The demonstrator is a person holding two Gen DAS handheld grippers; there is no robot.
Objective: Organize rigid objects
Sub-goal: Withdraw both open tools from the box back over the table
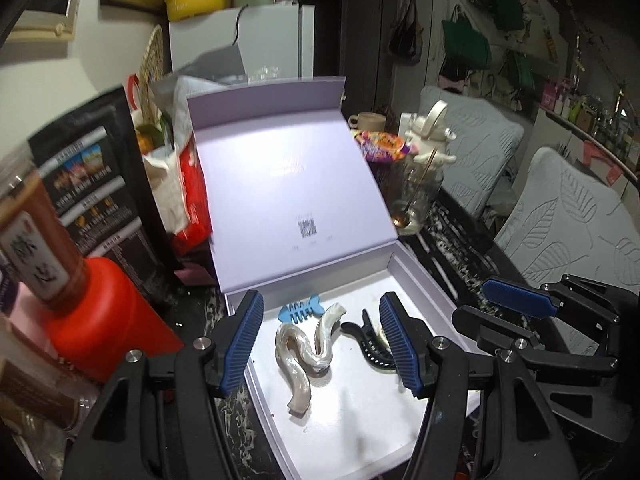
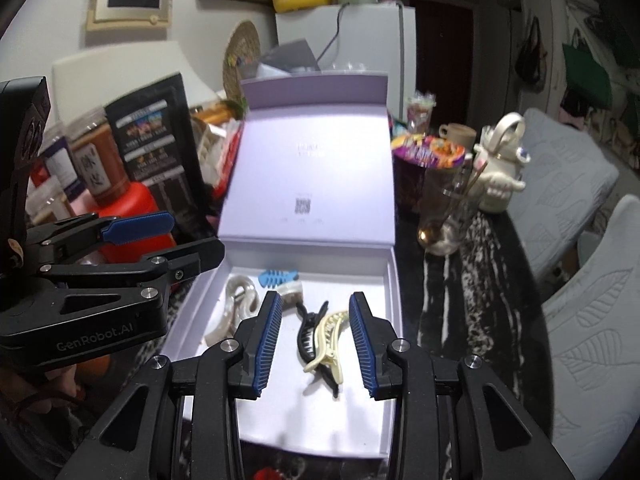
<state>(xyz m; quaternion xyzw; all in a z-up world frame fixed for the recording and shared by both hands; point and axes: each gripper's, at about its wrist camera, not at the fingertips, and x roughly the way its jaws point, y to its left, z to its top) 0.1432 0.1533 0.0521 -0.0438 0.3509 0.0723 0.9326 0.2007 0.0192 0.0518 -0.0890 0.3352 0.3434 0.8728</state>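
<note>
An open lavender box (image 1: 424, 280) (image 2: 394, 280) lies on the dark table with its lid (image 1: 288, 184) (image 2: 316, 168) standing up at the back. On its white floor lie a blue fishbone clip (image 1: 300, 312) (image 2: 276, 278), a pearly wavy clip (image 1: 304, 356) (image 2: 236, 308), a black claw clip (image 1: 368, 344) (image 2: 310, 336) and a cream clip (image 2: 328, 344). My left gripper (image 1: 322, 344) (image 2: 136, 226) hovers open above the pearly clip, holding nothing. Beside it, my right gripper (image 2: 316, 344) (image 1: 516, 304) hangs over the black and cream clips, its jaws apart and empty.
A red bottle (image 1: 108, 320) and a black pouch (image 1: 92, 184) crowd the box's left side. To its right stand a glass jar with a spoon (image 2: 444, 216), a snack cup (image 2: 424, 152) and a white teapot (image 2: 500, 176). Grey cushioned chairs (image 1: 568, 232) line the table's right edge.
</note>
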